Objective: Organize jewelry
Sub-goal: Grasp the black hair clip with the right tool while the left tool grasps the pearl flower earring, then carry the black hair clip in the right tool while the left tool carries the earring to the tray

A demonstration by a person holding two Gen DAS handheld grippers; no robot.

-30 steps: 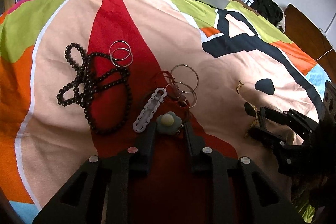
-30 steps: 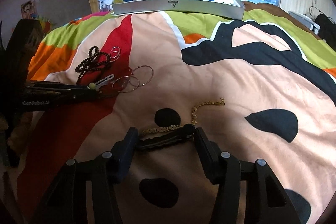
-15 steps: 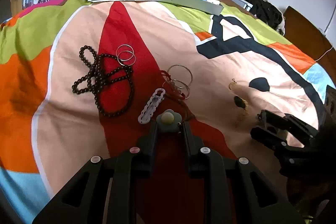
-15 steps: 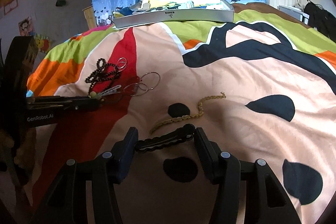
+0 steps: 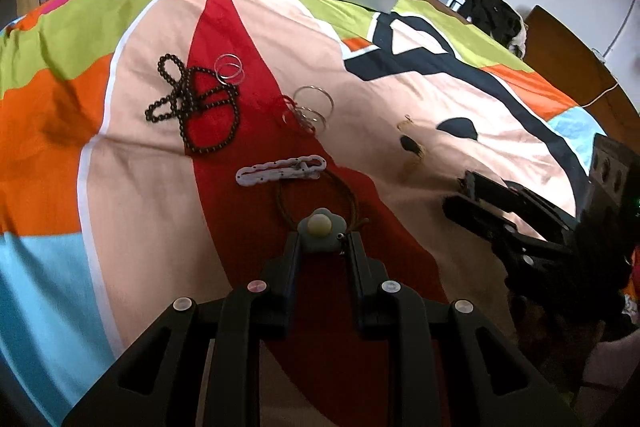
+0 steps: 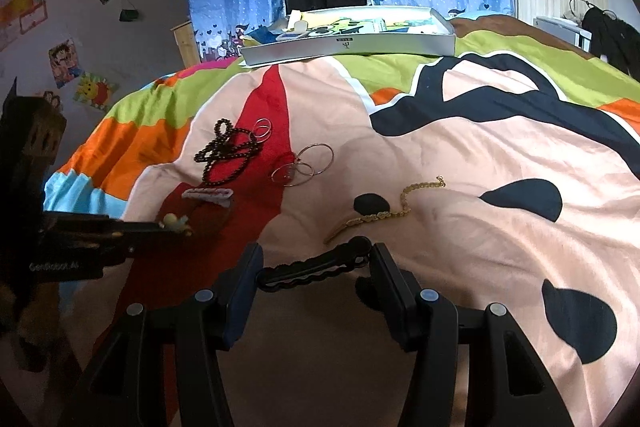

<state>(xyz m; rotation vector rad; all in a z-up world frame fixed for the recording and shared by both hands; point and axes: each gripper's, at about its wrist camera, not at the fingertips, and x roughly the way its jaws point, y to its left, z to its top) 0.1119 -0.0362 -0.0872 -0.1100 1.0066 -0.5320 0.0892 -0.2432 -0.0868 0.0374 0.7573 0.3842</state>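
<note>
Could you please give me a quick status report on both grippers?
Left gripper shut on grey flower-shaped clip with pale centre. Right gripper shut on black scalloped hair clip. Nothing in the way.

Bedspread (image 6: 460,131) open right of bangles (image 6: 310,163)

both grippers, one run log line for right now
left gripper: shut on flower charm | right gripper: shut on black hair clip | gold chain: on bedspread

Dark brown beads (image 5: 192,107), gold chain (image 6: 404,205), multicoloured bedspread (image 6: 440,131).
</note>
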